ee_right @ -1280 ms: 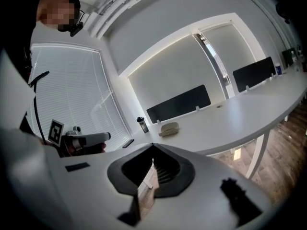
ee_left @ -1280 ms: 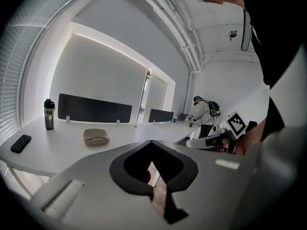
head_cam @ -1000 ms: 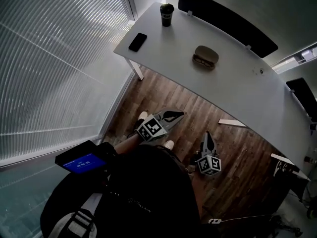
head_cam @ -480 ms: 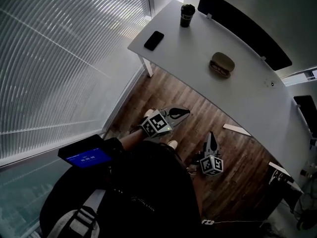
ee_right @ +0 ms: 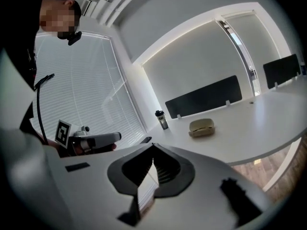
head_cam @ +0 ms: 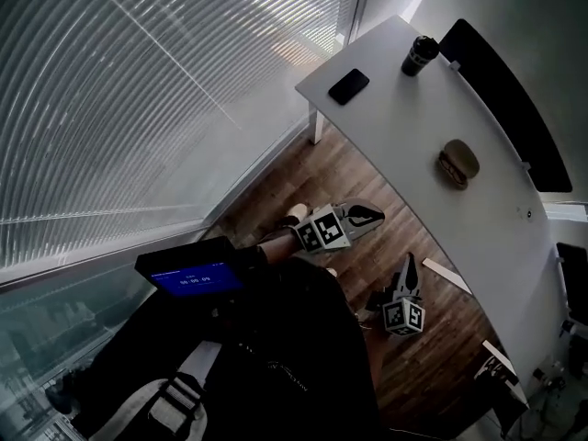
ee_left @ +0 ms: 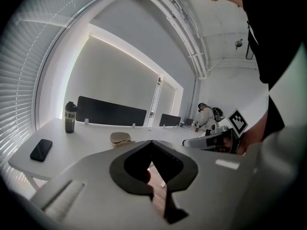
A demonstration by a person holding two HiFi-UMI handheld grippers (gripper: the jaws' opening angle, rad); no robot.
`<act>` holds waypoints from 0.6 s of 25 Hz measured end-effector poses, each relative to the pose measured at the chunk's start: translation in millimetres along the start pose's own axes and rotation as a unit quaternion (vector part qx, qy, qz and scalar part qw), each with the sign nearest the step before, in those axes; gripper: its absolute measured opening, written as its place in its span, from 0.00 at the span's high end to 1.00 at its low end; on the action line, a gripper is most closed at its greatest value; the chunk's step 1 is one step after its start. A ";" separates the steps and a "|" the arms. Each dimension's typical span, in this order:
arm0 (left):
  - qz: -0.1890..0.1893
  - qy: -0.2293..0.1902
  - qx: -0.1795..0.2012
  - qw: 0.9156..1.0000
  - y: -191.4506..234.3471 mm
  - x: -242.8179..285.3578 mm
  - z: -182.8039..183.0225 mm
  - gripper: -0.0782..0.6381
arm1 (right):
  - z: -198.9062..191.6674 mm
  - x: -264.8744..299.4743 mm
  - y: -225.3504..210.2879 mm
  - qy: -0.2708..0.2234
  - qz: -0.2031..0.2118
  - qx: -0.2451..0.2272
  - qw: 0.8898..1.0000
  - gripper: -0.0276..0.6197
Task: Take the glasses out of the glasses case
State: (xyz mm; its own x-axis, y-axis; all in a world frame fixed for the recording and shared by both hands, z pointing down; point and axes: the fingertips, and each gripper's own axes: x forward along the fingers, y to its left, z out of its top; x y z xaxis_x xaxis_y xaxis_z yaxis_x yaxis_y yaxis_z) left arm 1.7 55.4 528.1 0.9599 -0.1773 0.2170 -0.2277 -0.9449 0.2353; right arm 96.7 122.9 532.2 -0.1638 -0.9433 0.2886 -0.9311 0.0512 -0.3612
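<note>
Glasses case (head_cam: 457,163) unreached near far edge of table (head_cam: 395,108); left gripper (head_cam: 369,215), right gripper (head_cam: 407,265) jaws together, empty. Next: approach, open jaws.

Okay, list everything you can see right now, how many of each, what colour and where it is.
glasses case: one, tan, mid-table
phone: one, black, near the table's corner
drink bottle: one, dark, by the nearer divider's end
dividers: two, black, along the table's far edge
table: one, white, long
blinds: white, covering the window
floor: brown wood, below the table
bystander: one, pale top, far end of the room
screen device: one, black with a blue display, close to the person's body
left gripper: grey, jaws together, empty, low over the floor
right gripper: grey, jaws together, empty, low over the floor
</note>
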 end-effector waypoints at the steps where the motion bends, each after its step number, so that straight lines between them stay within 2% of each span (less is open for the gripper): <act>1: 0.003 0.000 -0.001 1.000 2.5 -0.3 1.1 0.88 | 3.2 3.0 1.6 0.000 0.003 -0.002 1.000 0.95; 8: 0.015 -0.002 -0.018 1.000 60.4 -40.6 -2.9 0.88 | 7.0 59.2 44.4 -0.005 0.013 -0.002 1.000 0.95; 15: 0.012 0.009 -0.011 1.000 92.3 -56.3 -1.8 0.88 | 17.1 97.1 80.0 0.001 0.019 -0.017 1.000 0.95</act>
State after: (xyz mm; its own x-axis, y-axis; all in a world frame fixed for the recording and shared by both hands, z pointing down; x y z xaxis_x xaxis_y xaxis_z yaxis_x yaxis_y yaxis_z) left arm -73.6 -21.4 539.3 0.9510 -0.1953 0.2396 -0.2548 -0.9341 0.2499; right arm 11.9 29.8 516.1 -0.2009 -0.9396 0.2770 -0.9343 0.0988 -0.3425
